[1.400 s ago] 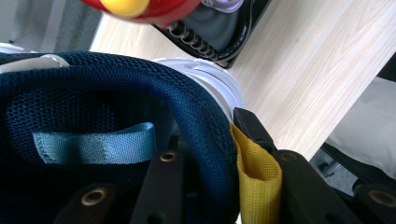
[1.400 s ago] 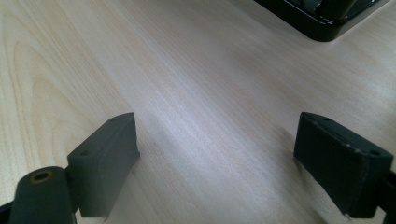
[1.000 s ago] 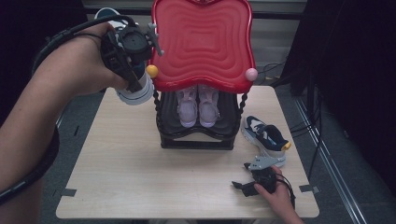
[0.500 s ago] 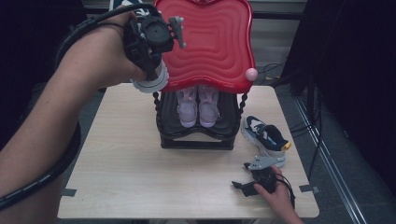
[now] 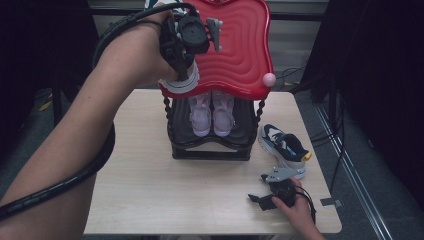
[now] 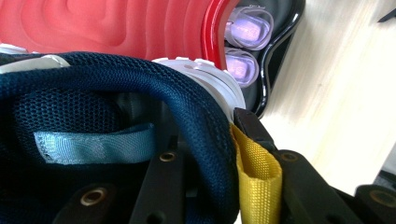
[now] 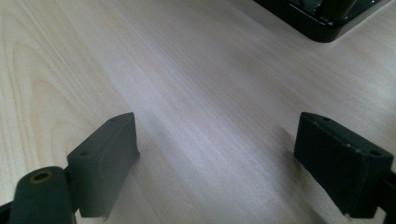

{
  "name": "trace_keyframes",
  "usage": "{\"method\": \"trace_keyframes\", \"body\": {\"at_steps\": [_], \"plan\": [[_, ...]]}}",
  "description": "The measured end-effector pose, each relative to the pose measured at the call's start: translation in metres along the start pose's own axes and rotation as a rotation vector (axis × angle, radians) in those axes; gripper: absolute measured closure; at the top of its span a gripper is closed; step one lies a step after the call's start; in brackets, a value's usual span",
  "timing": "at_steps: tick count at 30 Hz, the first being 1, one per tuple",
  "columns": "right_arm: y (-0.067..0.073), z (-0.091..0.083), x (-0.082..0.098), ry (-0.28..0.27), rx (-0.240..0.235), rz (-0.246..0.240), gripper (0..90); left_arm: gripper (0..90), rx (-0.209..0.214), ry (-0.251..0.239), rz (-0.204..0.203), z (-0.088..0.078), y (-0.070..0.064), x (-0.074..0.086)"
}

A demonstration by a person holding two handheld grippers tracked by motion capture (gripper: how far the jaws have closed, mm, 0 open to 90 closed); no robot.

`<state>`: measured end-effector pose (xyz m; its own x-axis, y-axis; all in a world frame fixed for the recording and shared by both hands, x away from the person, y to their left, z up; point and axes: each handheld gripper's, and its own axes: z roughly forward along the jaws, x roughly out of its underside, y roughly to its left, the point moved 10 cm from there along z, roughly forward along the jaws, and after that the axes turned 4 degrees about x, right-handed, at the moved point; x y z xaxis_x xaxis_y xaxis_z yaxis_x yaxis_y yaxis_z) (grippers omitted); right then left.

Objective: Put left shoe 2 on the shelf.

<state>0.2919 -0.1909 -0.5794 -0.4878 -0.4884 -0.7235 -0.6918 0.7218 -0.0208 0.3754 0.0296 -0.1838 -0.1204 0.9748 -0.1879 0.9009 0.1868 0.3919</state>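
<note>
The navy mesh sneaker with a white sole [image 5: 182,82] is hanging in the air at the front-left corner of the glossy red wavy top [image 5: 240,50] of the black 2-tier shoe rack [image 5: 210,145], its sole showing just under the hand in the high view. The left gripper [image 5: 187,47] is pinching it at the heel: in the left gripper view the navy mesh collar [image 6: 187,107] is sitting between the 2 black jaws, which are closed down tight on the collar, with the yellow woven pull tab [image 6: 257,172] lying against the outer jaw and a light-blue inner loop [image 6: 93,144] showing inside the shoe.

Below the red top, a pair of pale lilac sneakers [image 5: 212,112] is standing side by side on the lower shelf of the rack, toes toward the table's near edge. The rack is standing at the middle of the far edge of the light wooden table [image 5: 150,195].

Near the right edge, a second navy, white and teal sneaker [image 5: 285,147] is lying just beside the rack. The right gripper [image 5: 262,200] is resting near the near-right corner, its jaws spread wide apart over bare wood with nothing between them.
</note>
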Motion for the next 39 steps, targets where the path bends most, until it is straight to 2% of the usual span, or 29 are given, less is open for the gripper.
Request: {"method": "trace_keyframes", "body": {"at_steps": [16, 22, 25, 29, 34, 36, 39], "plan": [[0.000, 0.000, 0.000, 0.000, 0.000, 0.000, 12.8, 73.4, -0.008, -0.003, 0.064, 0.020, 0.010, -0.026], [0.000, 0.000, 0.000, 0.001, 0.000, 0.001, 12.8, 73.2, -0.017, 0.019, 0.083, 0.028, 0.015, -0.032], [0.000, 0.000, 0.000, 0.000, 0.000, 0.001, 12.8, 73.0, -0.014, 0.013, 0.092, 0.031, 0.017, -0.038], [0.000, 0.000, 0.000, 0.001, 0.000, 0.001, 12.8, 72.9, -0.030, 0.024, 0.113, 0.034, 0.022, -0.043], [0.000, 0.000, 0.000, 0.000, 0.000, 0.001, 12.8, 72.4, -0.036, 0.023, 0.111, 0.038, 0.027, -0.048], [0.000, 0.000, 0.000, 0.000, 0.000, 0.001, 12.8, 72.3, -0.034, 0.028, 0.124, 0.040, 0.029, -0.049], [0.000, 0.000, 0.000, 0.000, 0.000, 0.001, 12.8, 72.2, -0.031, 0.025, 0.116, 0.044, 0.030, -0.049]]}}
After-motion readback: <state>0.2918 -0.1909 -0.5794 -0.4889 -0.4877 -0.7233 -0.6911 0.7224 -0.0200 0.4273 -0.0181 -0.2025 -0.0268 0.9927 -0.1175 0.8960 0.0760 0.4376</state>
